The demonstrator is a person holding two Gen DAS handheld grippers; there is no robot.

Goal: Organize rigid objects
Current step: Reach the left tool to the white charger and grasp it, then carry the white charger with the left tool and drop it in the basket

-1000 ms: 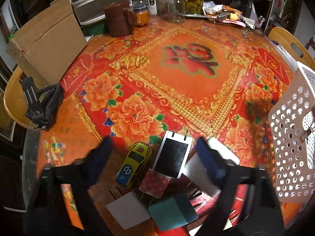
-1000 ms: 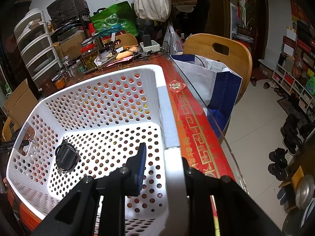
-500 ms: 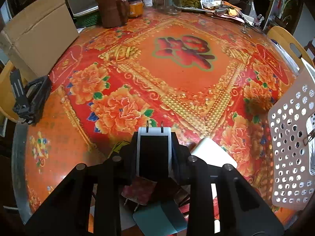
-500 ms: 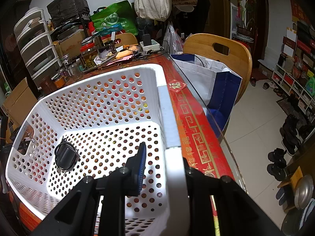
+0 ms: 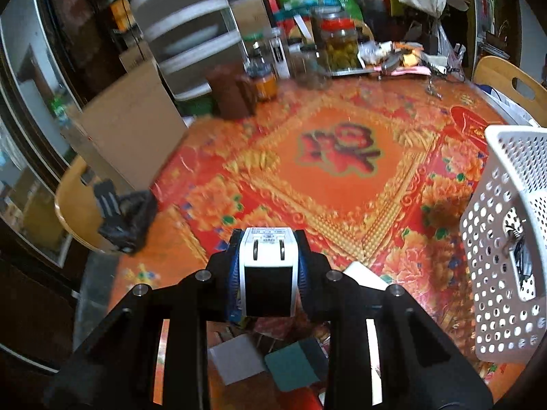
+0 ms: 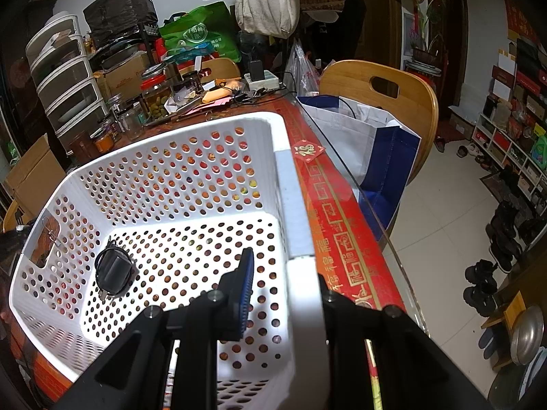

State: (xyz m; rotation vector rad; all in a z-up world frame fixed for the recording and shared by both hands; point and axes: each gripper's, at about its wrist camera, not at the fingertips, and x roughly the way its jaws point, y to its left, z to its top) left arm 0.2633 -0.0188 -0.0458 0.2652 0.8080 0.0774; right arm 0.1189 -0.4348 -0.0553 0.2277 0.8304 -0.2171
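Note:
My left gripper [image 5: 268, 273] is shut on a white and black plug-in charger [image 5: 267, 270] with two prongs, held up above the red floral tablecloth. Below it lie a white card [image 5: 236, 358], a teal card [image 5: 294, 365] and a white block [image 5: 362, 273]. The white perforated basket [image 5: 506, 239] stands at the right. My right gripper [image 6: 283, 283] is shut on the basket's near right wall [image 6: 301, 273]. Inside the basket [image 6: 177, 177] lies a black adapter with its cord [image 6: 112, 270].
A black folding stand [image 5: 123, 215] sits at the table's left edge by a cardboard box [image 5: 126, 136]. Jars [image 5: 338, 44], a brown jug [image 5: 232, 92] and clutter line the far side. A wooden chair [image 6: 386, 92] with a white and blue bag [image 6: 376, 143] stands to the right.
My left gripper closed on the charger and lifted it off the table, tilting the view up. The yellow toy car is now hidden behind the fingers. The right gripper stayed on the basket.

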